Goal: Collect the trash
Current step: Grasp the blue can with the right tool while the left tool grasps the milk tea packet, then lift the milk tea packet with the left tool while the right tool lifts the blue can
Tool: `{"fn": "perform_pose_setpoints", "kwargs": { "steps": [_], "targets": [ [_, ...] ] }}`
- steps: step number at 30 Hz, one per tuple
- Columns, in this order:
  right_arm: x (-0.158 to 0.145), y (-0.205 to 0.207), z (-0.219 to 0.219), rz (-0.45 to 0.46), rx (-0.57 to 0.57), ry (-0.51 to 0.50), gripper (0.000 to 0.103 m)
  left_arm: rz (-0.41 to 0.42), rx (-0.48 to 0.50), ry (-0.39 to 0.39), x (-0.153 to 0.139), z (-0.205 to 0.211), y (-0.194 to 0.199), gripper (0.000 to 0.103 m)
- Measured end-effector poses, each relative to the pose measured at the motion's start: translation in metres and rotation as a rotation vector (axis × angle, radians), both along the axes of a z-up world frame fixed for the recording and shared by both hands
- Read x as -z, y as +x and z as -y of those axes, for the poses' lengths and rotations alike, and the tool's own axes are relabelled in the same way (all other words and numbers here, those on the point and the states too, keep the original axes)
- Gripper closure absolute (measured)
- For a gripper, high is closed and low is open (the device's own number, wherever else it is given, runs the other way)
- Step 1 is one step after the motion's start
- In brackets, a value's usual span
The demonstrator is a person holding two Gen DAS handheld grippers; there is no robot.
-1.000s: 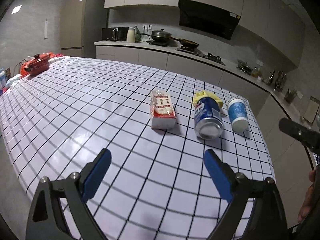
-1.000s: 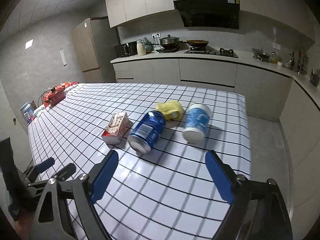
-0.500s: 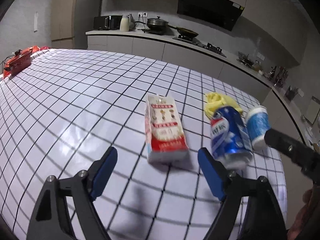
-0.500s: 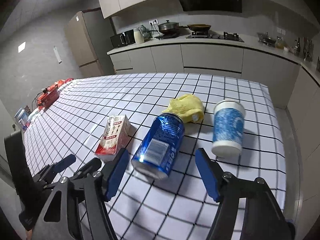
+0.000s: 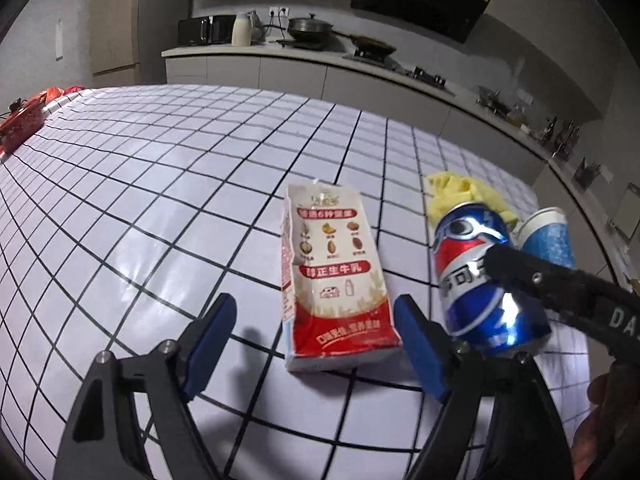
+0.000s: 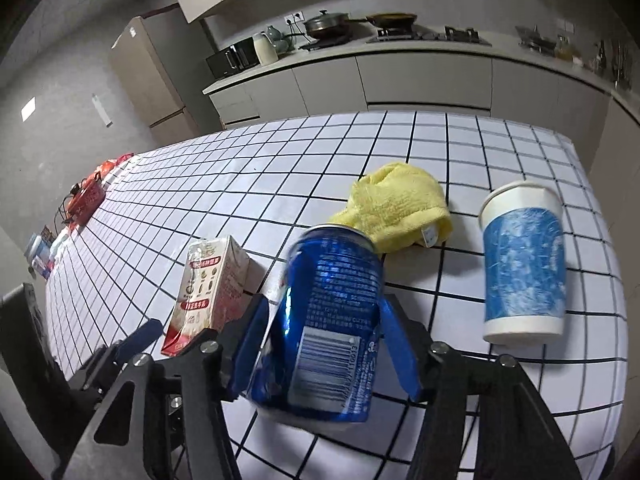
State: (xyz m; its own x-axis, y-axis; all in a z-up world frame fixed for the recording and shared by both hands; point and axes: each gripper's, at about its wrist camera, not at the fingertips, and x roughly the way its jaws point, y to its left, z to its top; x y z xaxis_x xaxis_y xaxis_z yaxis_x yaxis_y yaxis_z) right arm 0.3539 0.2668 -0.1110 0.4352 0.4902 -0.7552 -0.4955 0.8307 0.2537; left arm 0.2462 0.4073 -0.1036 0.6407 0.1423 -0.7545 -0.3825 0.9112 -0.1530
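Trash lies in a loose row on the gridded worktop [image 5: 160, 184]: a milk carton [image 5: 336, 276] flat on its side, a blue soda can [image 6: 324, 320] also on its side just right of it, and a paper cup [image 6: 524, 264] further right, with a yellow cloth [image 6: 396, 208] behind the can. Carton and can both point their long axes away from the cameras, so each sits end-on to the tool nearest it. The left gripper [image 5: 316, 344] has the carton's near end between its jaws, which stand apart with clear space on both sides. The right gripper [image 6: 324, 356] straddles the can's barcode end; its jaws are closing and look very near the can's sides, though firm contact cannot be confirmed. Each grasp likely needs only a squeeze across the short width.
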Motion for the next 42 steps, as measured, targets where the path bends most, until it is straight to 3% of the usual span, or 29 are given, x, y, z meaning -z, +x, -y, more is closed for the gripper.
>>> {"fn": "perform_pose_setpoints", "kwargs": {
  "steps": [3, 19, 22, 24, 28, 31, 34, 40, 41, 42],
  "targets": [
    [0.002, 0.004, -0.001, -0.003, 0.002, 0.002, 0.044, -0.039, -0.002, 0.003, 0.008, -0.006, 0.000, 0.027],
    [0.026, 0.016, -0.017, -0.077, 0.008, -0.056, 0.034, -0.041, 0.024, 0.029, 0.005, -0.009, 0.002, 0.027],
    [0.031, 0.013, -0.017, -0.080, 0.006, -0.057, 0.034, -0.042, 0.019, 0.033, 0.005, -0.009, 0.003, 0.041],
    [0.032, 0.011, -0.016, -0.075, 0.004, -0.061, 0.035, -0.039, 0.022, 0.037, 0.004, -0.009, 0.002, 0.047],
    [0.031, 0.007, -0.022, -0.034, -0.013, -0.142, 0.031, -0.042, 0.012, 0.043, 0.005, -0.012, 0.000, 0.047],
    [0.028, -0.006, -0.026, 0.067, -0.046, -0.233, 0.030, -0.053, 0.010, 0.057, 0.006, -0.012, 0.001, 0.046],
    [0.027, -0.012, -0.029, 0.100, -0.057, -0.254, 0.030, -0.056, 0.008, 0.062, 0.006, -0.011, 0.003, 0.042],
    [0.035, -0.009, -0.030, 0.069, -0.057, -0.268, 0.032, -0.061, 0.007, 0.065, 0.008, -0.011, 0.007, 0.038],
    [0.036, -0.008, -0.030, 0.064, -0.059, -0.262, 0.036, -0.058, 0.018, 0.067, 0.008, -0.011, 0.009, 0.050],
    [0.036, -0.008, -0.029, 0.063, -0.063, -0.257, 0.036, -0.051, 0.027, 0.072, 0.007, -0.010, 0.010, 0.050]
  ]
}}
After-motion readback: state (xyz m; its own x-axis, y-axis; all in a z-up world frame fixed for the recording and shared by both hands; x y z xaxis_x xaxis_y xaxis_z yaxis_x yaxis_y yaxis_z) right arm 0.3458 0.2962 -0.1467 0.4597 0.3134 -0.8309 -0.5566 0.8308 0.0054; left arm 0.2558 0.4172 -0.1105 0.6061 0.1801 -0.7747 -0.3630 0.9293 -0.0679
